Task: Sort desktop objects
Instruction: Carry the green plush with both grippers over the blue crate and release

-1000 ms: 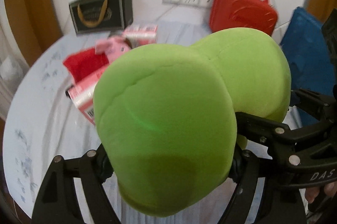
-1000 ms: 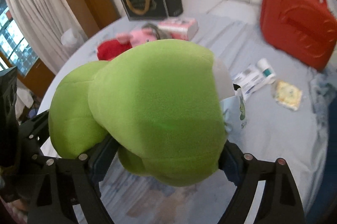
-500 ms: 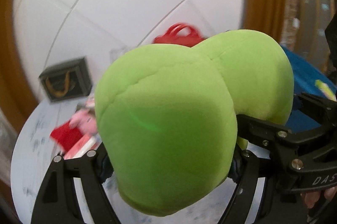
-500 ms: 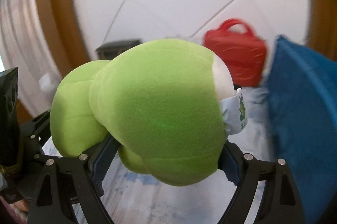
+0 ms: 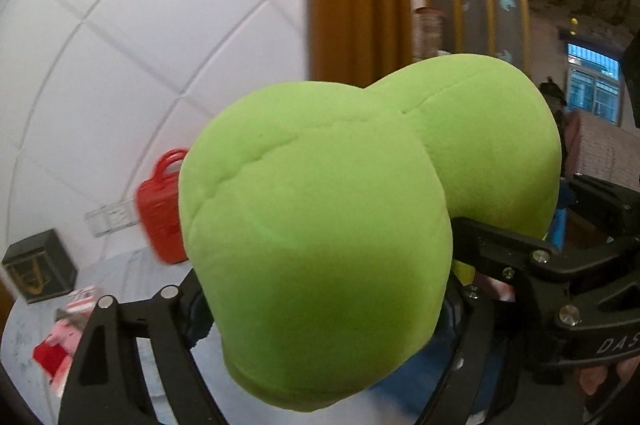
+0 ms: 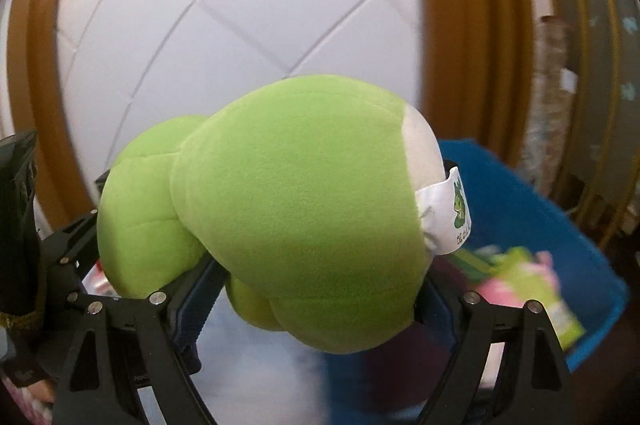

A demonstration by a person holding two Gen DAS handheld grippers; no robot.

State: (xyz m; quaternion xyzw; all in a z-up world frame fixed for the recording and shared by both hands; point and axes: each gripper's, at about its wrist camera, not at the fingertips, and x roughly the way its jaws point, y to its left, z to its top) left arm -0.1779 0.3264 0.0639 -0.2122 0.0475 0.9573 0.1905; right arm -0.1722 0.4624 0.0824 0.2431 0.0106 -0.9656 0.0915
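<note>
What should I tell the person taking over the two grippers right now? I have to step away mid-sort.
Left gripper: clamped on one lobe of the green plush toy; its jaws have just eased slightly wider, toy between them.
Right gripper: clamped on the other end of the toy, the end with the white tag.
The toy is in the air, carried by both grippers. The blue bin lies ahead to the right, already holding a few items.
Left on the table: red case, dark box, pink and red items.
Likely next: lower the toy into the bin, release, go back for the rest.

"DAS" on right claw (image 5: 472, 245) body; frog logo on plush's white tag (image 6: 448, 217), lettering unreadable.
</note>
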